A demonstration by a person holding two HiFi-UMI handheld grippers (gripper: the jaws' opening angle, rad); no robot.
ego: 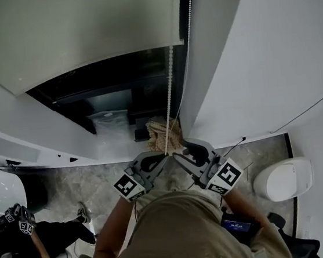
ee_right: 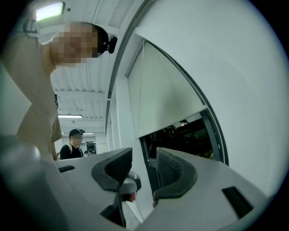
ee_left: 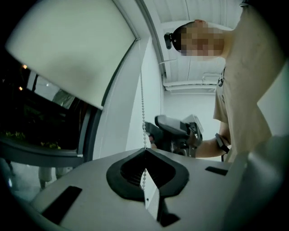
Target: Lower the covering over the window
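The pale roller blind (ego: 73, 31) hangs part way down over the dark window (ego: 121, 84). Its white bead chain (ego: 169, 89) drops along the right side of the frame. My left gripper (ego: 163, 153) is shut on the chain; in the left gripper view the chain (ee_left: 143, 108) runs down into the closed jaws (ee_left: 145, 151). My right gripper (ego: 180, 151) sits just right of the chain, open, with nothing between its fingers (ee_right: 144, 169). The right gripper view shows the blind (ee_right: 165, 99) above the dark glass (ee_right: 189, 135).
A brown woven object (ego: 163, 134) and a clear plastic bag (ego: 109, 123) lie at the window's foot. A white wall panel (ego: 257, 55) stands to the right. On the floor are a white round seat (ego: 284, 177) and a seated person (ego: 29, 241).
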